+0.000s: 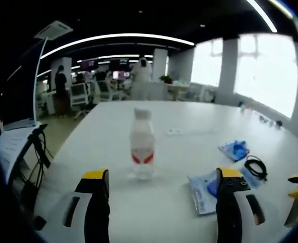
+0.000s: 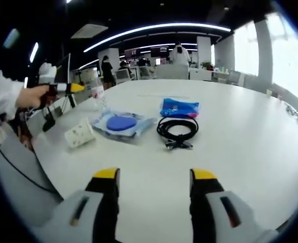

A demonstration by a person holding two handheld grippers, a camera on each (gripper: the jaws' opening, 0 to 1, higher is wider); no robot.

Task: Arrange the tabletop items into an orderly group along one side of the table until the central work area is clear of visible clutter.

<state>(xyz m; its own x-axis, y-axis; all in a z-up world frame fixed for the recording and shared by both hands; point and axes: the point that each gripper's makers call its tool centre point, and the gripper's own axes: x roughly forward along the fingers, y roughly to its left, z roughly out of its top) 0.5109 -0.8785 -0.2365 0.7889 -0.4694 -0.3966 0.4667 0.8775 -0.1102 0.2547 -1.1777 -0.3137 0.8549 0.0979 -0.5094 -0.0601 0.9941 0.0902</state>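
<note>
While the left gripper is hovering with jaws wide and empty just short of the upright plastic bottle on the tabletop, the likeliest slip is tipping it: one jaw nudging the tall, light body before the other closes would be sending it rolling. The right gripper, also spread wide and holding nothing, is facing the coiled black cable, blue packet, bagged blue disc and toppled paper cup; loose cable loops could drag neighbours. The bottle's red-marked label is too blurred to read.
</note>
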